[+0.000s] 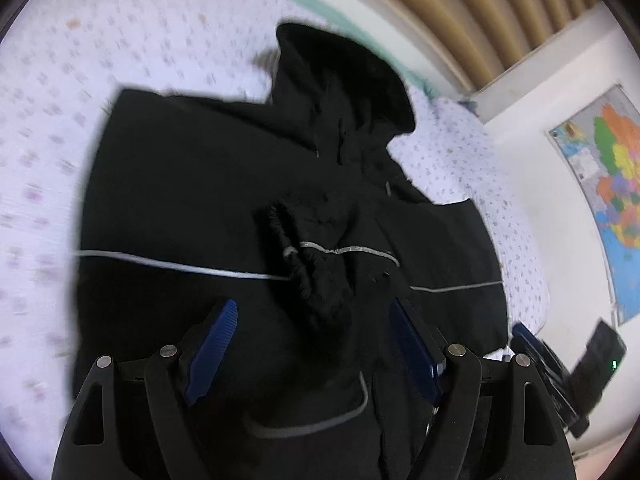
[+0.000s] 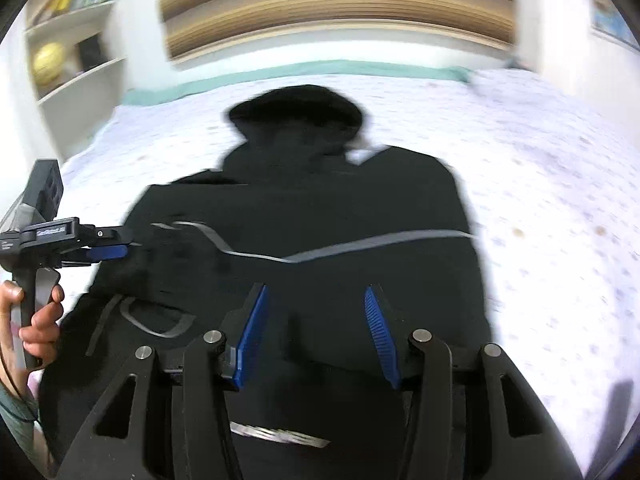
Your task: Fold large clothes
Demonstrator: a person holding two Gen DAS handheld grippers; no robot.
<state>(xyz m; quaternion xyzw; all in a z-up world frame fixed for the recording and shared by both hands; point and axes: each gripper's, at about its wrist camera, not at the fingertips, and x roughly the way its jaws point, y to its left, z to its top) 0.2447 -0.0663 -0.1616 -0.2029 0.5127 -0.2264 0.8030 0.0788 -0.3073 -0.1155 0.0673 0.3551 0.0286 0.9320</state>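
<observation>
A black hooded jacket (image 1: pixel 208 200) lies spread on the bed (image 1: pixel 60 100), its hood (image 1: pixel 340 80) pointing toward the far edge where a teal strip of bedding runs under a slatted wooden headboard (image 1: pixel 460 8); a thin pale reflective stripe (image 1: pixel 180 266) crosses the chest from side to side, and a curved grey pocket trim (image 1: pixel 320 420) shows lower down near the hem. Near the middle of the jacket the fabric is bunched into a rumpled fold with a fuzzy black lining (image 1: pixel 292 248) turned outward. In the left wrist view the left gripper (image 1: pixel 312 320) hovers over the lower part of the jacket, its blue-padded fingers (image 1: pixel 216 340) set wide apart with nothing between them but the cloth below. In the right wrist view the right gripper (image 2: pixel 316 312) hangs likewise above the jacket's lower half, its fingers (image 2: pixel 252 332) spread apart and holding nothing. The same view shows the left gripper (image 2: pixel 108 252) at the jacket's left edge, beside the stripe, held by the person's left hand (image 2: pixel 36 316) on its handle. The bed sheet is white with a small lilac print. A coloured map (image 1: pixel 608 184) hangs on the white wall, and white shelves (image 2: pixel 72 40) carry a yellow ball (image 2: pixel 48 62) and some books
</observation>
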